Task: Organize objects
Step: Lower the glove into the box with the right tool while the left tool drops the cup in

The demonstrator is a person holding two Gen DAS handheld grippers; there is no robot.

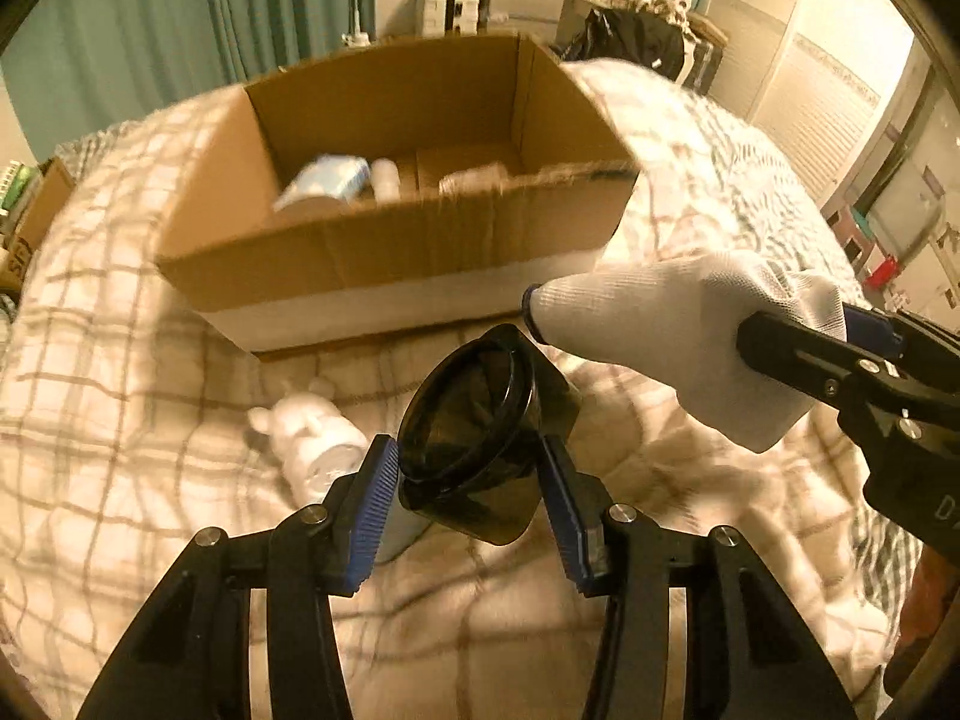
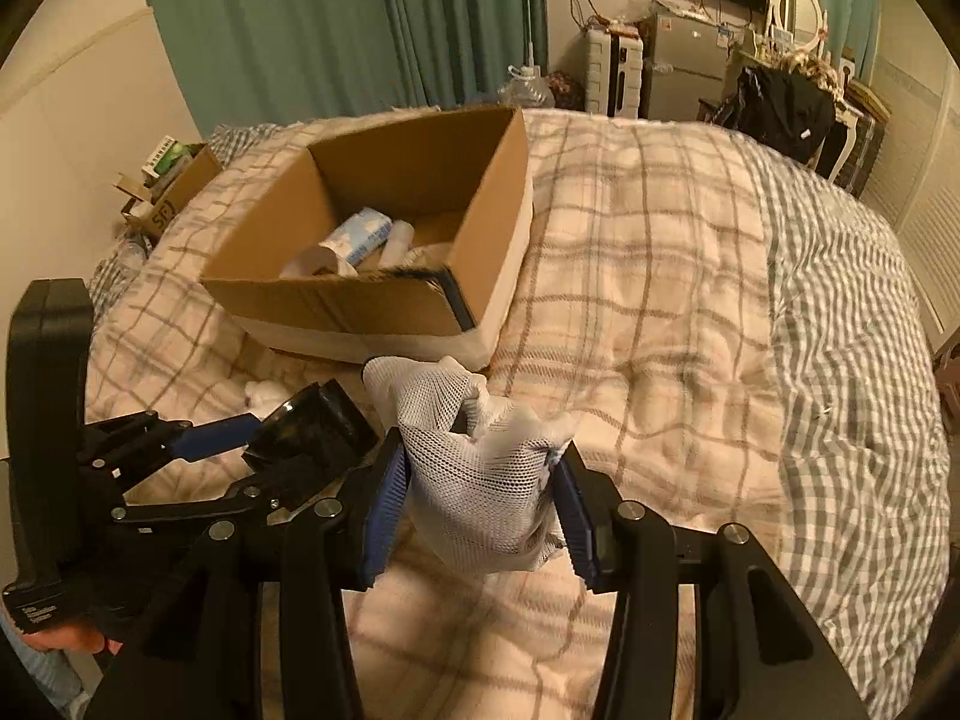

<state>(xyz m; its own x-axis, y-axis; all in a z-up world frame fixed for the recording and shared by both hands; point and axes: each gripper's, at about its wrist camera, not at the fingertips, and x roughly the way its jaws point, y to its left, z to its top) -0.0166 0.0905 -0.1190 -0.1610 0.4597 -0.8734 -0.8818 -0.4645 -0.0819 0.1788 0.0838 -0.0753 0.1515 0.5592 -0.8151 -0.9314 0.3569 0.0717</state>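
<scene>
My left gripper [image 1: 471, 480] is shut on a dark smoked plastic cup [image 1: 480, 438], held above the bed with its mouth tilted toward the camera; the cup also shows in the right wrist view [image 2: 315, 420]. My right gripper [image 2: 480, 492] is shut on a white mesh glove [image 2: 480, 474], just right of the cup; the glove also shows in the left wrist view [image 1: 678, 330]. An open cardboard box [image 1: 384, 252] sits on the bed ahead, holding a blue-white pack [image 1: 327, 180] and a white bottle [image 1: 385, 177].
A white bear-shaped bottle [image 1: 306, 438] lies on the plaid blanket [image 2: 660, 300] below the left gripper. A small box of clutter [image 2: 174, 180] stands beside the bed at far left. Green curtains, a fridge [image 2: 690, 60] and a bag-covered chair are beyond the bed.
</scene>
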